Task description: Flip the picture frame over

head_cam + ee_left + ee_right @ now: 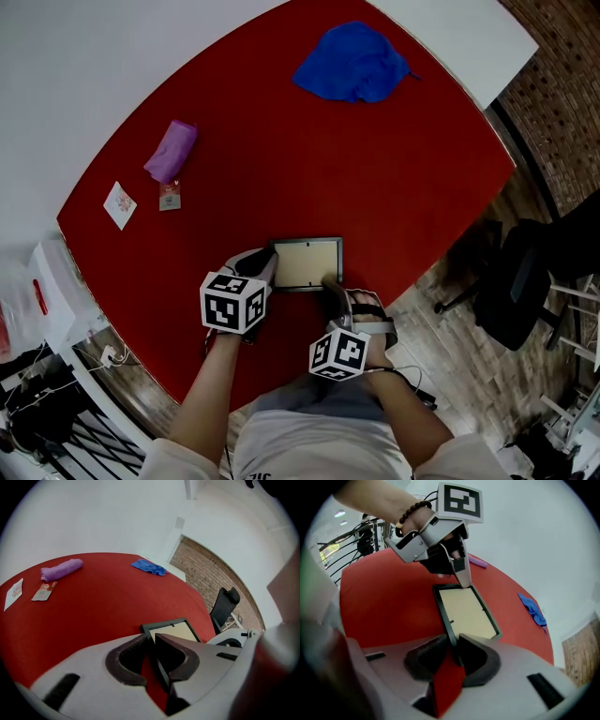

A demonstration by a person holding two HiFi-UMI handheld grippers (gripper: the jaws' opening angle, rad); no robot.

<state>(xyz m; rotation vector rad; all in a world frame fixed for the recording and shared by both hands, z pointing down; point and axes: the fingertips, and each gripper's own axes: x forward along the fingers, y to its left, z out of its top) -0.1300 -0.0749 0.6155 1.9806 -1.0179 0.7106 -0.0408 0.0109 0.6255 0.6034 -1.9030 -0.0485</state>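
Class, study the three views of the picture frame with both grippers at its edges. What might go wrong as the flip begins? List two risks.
1. The left gripper and right gripper each seem to pinch only a thin rail of the picture frame, so it may slip out as it tilts.
2. The frame lies close to the red table and its near edge; if dropped, it might slide off onto the wooden floor.

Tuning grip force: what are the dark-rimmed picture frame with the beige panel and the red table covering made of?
Dark-rimmed picture frame: matte dark rim, plastic or painted wood, can't tell; beige panel looks like cardboard backing, no glare. Red table covering: likely felt or cloth, matte, no reflections.
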